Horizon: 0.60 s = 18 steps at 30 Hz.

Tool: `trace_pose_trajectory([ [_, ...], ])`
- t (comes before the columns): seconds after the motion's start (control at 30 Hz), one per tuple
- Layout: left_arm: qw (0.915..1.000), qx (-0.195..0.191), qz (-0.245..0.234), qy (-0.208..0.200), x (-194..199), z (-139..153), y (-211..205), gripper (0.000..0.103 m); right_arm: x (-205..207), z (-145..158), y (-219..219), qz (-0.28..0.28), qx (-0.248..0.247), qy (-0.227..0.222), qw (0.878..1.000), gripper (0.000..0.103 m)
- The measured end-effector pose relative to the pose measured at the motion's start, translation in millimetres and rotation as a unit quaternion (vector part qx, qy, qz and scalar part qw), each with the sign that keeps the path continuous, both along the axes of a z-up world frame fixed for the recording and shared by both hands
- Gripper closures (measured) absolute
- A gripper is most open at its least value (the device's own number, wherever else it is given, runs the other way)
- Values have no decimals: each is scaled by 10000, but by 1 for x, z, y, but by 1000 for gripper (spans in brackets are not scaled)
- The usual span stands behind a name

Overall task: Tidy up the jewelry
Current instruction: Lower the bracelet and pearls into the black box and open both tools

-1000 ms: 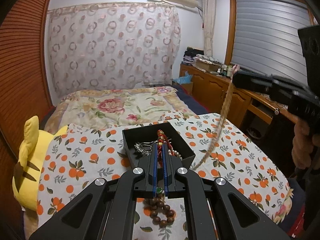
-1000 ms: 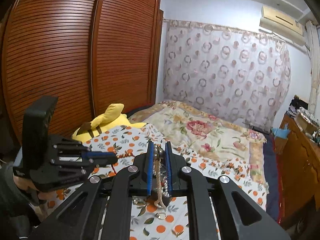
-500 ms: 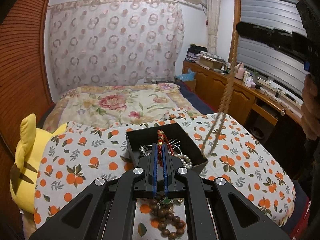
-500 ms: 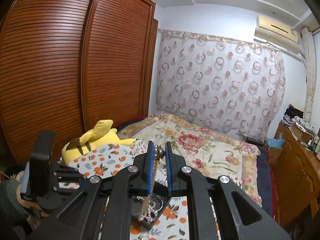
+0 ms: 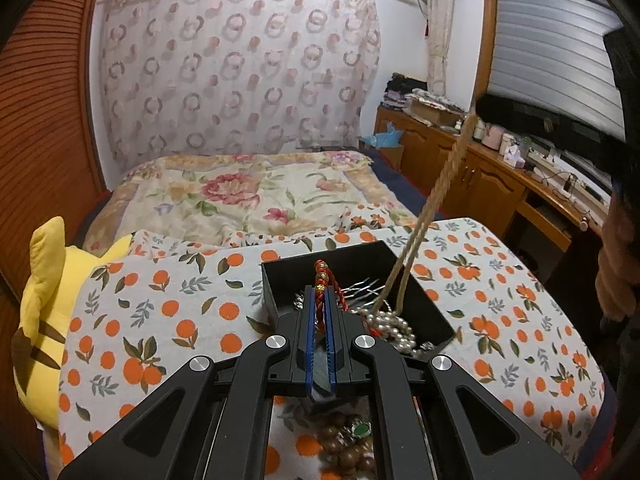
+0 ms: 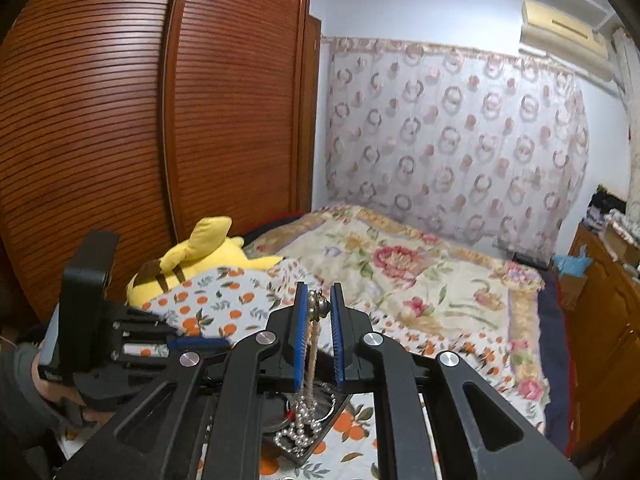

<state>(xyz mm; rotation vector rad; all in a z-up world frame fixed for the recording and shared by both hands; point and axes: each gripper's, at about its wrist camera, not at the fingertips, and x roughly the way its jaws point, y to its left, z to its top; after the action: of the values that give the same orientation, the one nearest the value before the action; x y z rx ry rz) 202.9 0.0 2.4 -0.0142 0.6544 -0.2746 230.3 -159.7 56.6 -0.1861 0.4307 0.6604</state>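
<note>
A black jewelry box (image 5: 436,314) sits on the orange-print cloth, holding a pearl strand (image 5: 390,326), silver pieces and a hair comb. My left gripper (image 5: 319,294) is shut on a red braided bracelet with gold beads (image 5: 323,276), held at the box's near edge. My right gripper (image 6: 319,306) holds a pale beaded necklace (image 6: 311,354) by its clasp, high above the box; the jaws stand slightly parted around it. The necklace (image 5: 430,208) hangs down with its lower end in the box (image 6: 320,436). A brown bead bracelet (image 5: 344,450) lies on the cloth under my left gripper.
A yellow plush toy (image 5: 38,316) lies at the cloth's left edge. A floral bedspread (image 5: 248,196) lies behind. Wooden cabinets with clutter (image 5: 480,176) run along the right; a wooden wardrobe (image 6: 120,140) stands on the left.
My right gripper lifted the necklace up, then lowered it, so its lower end now hangs into the box. My left gripper moved closer to the box with the red bracelet.
</note>
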Motion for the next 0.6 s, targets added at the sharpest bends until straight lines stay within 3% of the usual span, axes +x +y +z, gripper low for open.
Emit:
trace_pose_trajectory([
  [0.4, 9996, 182, 28, 225, 37, -14, -9, 99, 25, -85, 5, 203, -31, 1015, 9946, 90],
  [0.6, 9992, 260, 37, 289, 45, -16, -12, 99, 28, -106, 2, 302, 163, 1278, 9912, 88],
])
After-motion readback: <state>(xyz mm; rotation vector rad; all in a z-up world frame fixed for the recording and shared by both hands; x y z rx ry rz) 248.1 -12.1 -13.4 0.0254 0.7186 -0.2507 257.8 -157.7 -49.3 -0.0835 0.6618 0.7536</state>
